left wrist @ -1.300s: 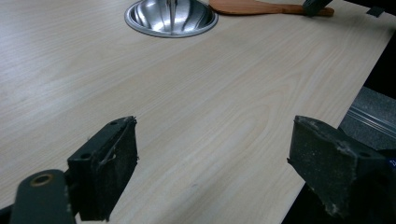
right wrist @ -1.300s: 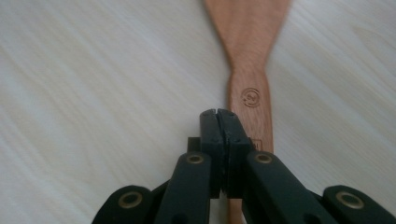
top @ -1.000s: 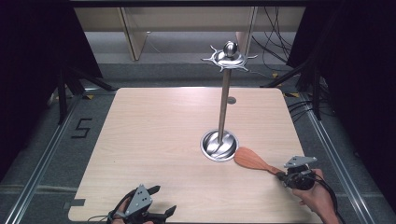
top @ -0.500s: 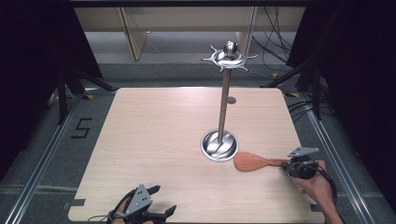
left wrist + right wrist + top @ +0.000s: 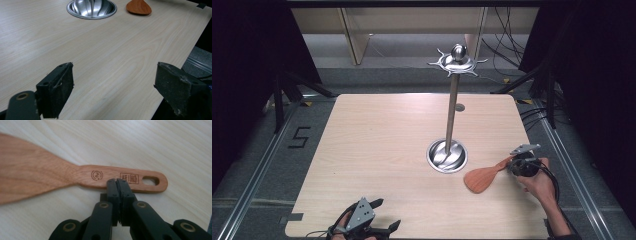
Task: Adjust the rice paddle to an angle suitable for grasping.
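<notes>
Table (image 5: 377, 150) | steel base dish (image 5: 447, 156): pole (image 5: 452, 112) | spatula (image 5: 482, 178) beside it

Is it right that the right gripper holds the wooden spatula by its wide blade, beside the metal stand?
Not quite. The right gripper holds the wooden spatula by its narrow handle, not the blade, as the right gripper view shows. It is beside the metal stand.

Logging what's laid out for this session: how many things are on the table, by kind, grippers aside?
Wooden spatula: 1
Metal utensil stand, with a round base and a hooked top: 1
Total: 2
</notes>
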Demonstrator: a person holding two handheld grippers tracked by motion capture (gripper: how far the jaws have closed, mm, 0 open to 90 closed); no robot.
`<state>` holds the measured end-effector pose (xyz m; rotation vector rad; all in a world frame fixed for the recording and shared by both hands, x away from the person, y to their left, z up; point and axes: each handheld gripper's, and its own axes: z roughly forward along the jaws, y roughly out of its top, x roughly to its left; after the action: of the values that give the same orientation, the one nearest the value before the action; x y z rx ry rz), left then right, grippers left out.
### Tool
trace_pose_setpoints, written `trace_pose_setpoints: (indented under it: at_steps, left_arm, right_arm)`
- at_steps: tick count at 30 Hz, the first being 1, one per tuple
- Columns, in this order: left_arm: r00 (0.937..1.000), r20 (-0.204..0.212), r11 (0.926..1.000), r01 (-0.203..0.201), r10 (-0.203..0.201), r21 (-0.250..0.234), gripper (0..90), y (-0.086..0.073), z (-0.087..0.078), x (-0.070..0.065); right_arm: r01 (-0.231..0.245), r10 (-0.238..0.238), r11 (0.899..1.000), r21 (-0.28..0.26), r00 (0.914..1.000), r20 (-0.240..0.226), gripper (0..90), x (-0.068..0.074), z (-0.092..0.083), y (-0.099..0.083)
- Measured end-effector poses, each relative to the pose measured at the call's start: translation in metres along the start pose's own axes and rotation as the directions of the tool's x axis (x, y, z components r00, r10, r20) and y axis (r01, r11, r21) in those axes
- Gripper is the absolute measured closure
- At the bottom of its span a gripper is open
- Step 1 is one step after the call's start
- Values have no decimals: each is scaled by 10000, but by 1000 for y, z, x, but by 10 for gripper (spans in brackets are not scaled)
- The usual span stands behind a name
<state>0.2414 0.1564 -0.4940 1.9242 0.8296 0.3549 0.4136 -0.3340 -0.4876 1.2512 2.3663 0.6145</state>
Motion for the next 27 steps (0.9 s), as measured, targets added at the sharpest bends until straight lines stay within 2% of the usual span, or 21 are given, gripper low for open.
trace_pose_setpoints:
  at_steps: [1, 3, 4, 9, 11, 12, 17, 21, 22, 23, 24, 25, 26, 27]
  left_arm:
    - [10000, 5, 10000, 0, 0, -1, 147, 0, 0, 0]
    - [10000, -24, 10000, 0, 0, -13, 147, 0, 0, 0]
    - [10000, -8, 10000, 4, -4, 2, 147, 0, 0, 0]
    - [10000, -18, 10000, -1, 1, -8, 147, 0, 0, 0]
    - [10000, -12, 10000, 3, -3, 9, 148, 0, -1, 0]
    - [10000, -15, 10000, -40, 40, -12, 148, 0, 0, 0]
    - [10000, -25, 10000, -42, 42, 23, 147, 0, -1, 0]
    - [10000, 34, 10000, 41, -41, -64, 147, 0, 0, 0]
    - [9998, -71, 9997, -200, 201, 156, 148, 1, -1, 2]
    - [9999, -39, 9999, 96, -96, -124, 147, 0, 0, -1]
    - [9999, -64, 9999, 97, -97, -66, 147, 0, -1, -1]
    - [10000, -16, 9999, 97, -97, -65, 148, 0, 0, -1]
    - [9997, -76, 9996, -221, 222, 177, 147, 0, -1, 2]
    - [9996, -79, 9995, -256, 257, 200, 147, 1, -2, 2]
  right_arm:
    - [-38, 38, 10000, -43, 10000, 3, 897, 0, 2, 2]
    - [174, -174, 9998, -36, 9998, 55, 895, -1, 5, 6]
    - [-2, 2, 10000, 5, 10000, 6, 895, 0, 6, 9]
    - [249, -249, 9997, -19, 9997, 4, 893, 2, 13, 20]
    - [146, -146, 9999, 51, 9999, -42, 892, 5, 14, 24]
    - [386, -386, 9992, 52, 9992, -104, 891, 4, 15, 25]
    - [528, -529, 9986, -90, 9985, -110, 887, 10, 18, 32]
    - [741, -741, 9973, -8, 9967, -327, 885, 18, 21, 42]
    - [914, -914, 9958, -27, 9954, -289, 884, 19, 22, 44]
    - [858, -859, 9963, -60, 9960, -262, 884, 21, 23, 45]
    - [625, -626, 9980, -31, 9975, -315, 883, 23, 23, 45]
    - [640, -637, 9979, 65, 9969, -452, 881, 25, 22, 47]
    - [1013, -1015, 9948, -68, 9941, -391, 881, 24, 24, 47]
    - [839, -835, 9965, 65, 9955, -457, 881, 27, 23, 48]
